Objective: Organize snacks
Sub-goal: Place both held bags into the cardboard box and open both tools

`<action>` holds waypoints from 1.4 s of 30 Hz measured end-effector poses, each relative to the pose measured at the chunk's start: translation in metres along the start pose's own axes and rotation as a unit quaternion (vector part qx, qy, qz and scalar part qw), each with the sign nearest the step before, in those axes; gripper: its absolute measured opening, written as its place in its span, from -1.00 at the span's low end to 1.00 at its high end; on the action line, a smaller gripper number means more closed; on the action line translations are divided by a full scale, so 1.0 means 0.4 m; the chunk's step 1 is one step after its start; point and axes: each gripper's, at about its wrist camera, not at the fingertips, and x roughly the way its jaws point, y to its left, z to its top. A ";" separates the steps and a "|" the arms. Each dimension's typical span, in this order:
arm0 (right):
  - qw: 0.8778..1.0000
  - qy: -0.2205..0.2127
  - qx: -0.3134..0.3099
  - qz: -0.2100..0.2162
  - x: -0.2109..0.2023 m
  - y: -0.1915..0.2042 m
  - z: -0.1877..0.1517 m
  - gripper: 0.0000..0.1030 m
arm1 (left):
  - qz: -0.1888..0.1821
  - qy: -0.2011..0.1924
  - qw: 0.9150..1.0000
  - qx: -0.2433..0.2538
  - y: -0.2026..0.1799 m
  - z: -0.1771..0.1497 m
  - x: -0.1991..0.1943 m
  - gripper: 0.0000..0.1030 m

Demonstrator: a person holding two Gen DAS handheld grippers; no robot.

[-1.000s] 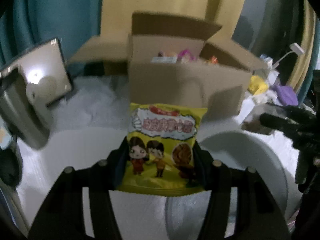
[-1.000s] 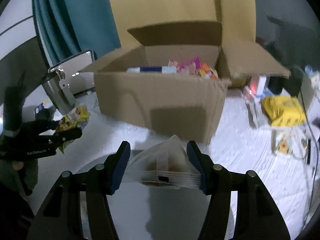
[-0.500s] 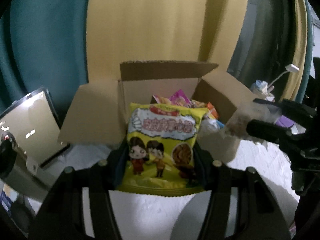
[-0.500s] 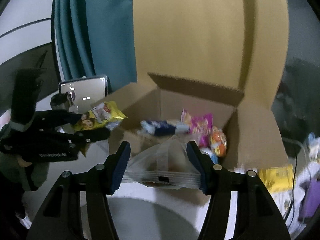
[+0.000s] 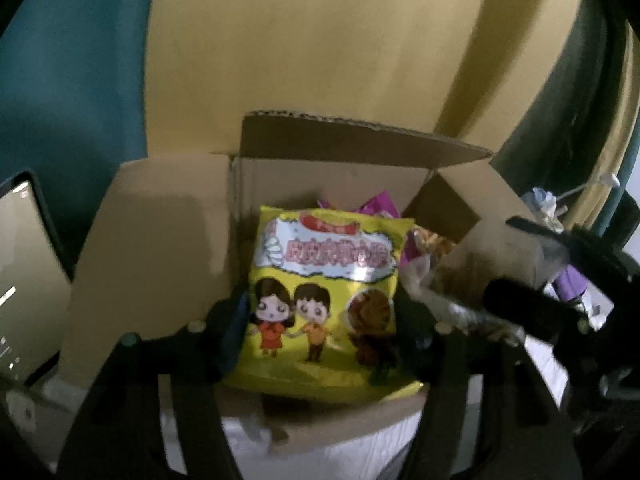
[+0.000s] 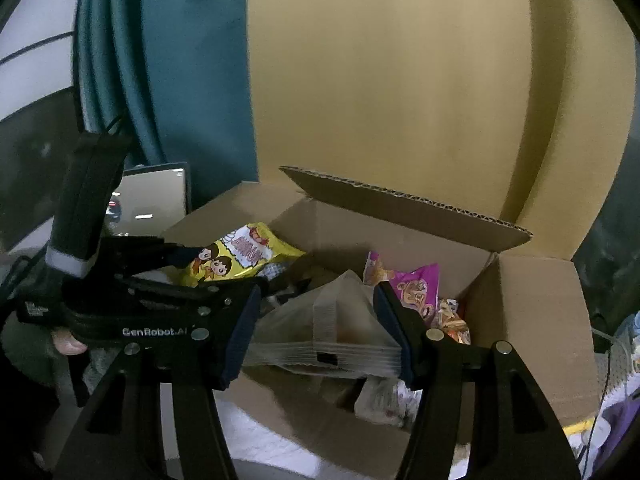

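A yellow snack bag [image 5: 324, 300] with two cartoon children hangs between the jaws of my left gripper [image 5: 320, 320] above the open cardboard box [image 5: 152, 260]. Those jaws are opening, and thin gaps show beside the bag's edges. From the right wrist view the yellow snack bag [image 6: 236, 256] and left gripper [image 6: 224, 266] are over the box's left side. My right gripper [image 6: 316, 320] is shut on a clear plastic packet [image 6: 332, 320], held over the box [image 6: 532, 320]. A purple snack packet [image 6: 416, 288] and other wrappers lie inside.
A lit screen [image 6: 152, 200] leans left of the box, in front of a teal curtain [image 6: 192, 80]. A yellow curtain [image 5: 340, 60] hangs behind the box. Clutter and cables [image 6: 612, 412] lie to the right on the white surface.
Both grippers rose and moved forward from the white surface to above the box opening. The left jaws have widened around the yellow bag; the right still grips the clear packet.
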 end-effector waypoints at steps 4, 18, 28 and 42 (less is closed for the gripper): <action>1.000 0.004 0.006 -0.012 0.039 -0.004 0.022 0.20 | -0.006 -0.015 1.000 -0.009 0.025 0.039 0.002 0.65; 1.000 0.011 0.000 -0.019 0.211 0.042 0.126 0.21 | 0.043 -0.050 0.996 -0.052 0.197 0.014 -0.109 0.75; 0.999 0.019 -0.005 -0.034 0.215 0.053 0.123 0.45 | 0.050 -0.049 0.996 -0.050 0.192 -0.025 -0.127 0.75; 0.999 0.010 0.013 -0.029 0.043 0.052 0.022 0.45 | 0.050 -0.049 0.998 -0.012 0.079 -0.115 -0.182 0.75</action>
